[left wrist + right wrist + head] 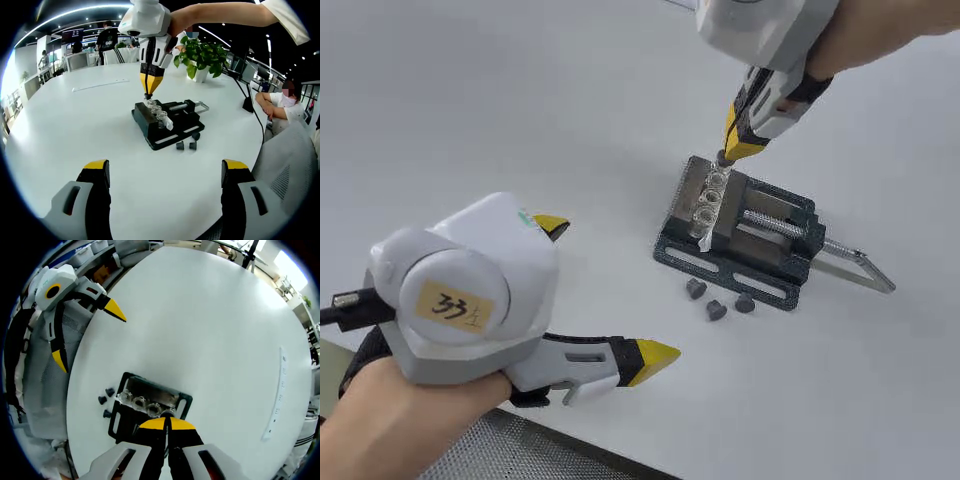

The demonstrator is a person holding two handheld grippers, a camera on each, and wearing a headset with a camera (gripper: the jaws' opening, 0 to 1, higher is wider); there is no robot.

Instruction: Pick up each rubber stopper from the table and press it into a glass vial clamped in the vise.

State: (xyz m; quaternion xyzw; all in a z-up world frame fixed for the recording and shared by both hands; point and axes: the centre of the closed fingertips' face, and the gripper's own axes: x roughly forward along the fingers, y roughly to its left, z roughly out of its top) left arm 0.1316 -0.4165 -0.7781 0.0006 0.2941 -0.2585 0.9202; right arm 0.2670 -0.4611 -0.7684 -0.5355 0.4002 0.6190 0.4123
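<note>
The right gripper (pixel 725 160) stands over the far end of the black vise (pixel 775 250) on the white table (pixel 520 100). Its jaws are closed on a small dark rubber stopper (pixel 723 157), which sits at the mouth of the farthest vial. The glass vials (pixel 708 207) stand in one row, clamped between the vise jaws. Three loose stoppers (pixel 716 310) lie on the table just beside the near edge of the vise. The left gripper (pixel 605 292) is well apart, near and to the left, with jaws wide open and holding nothing.
</note>
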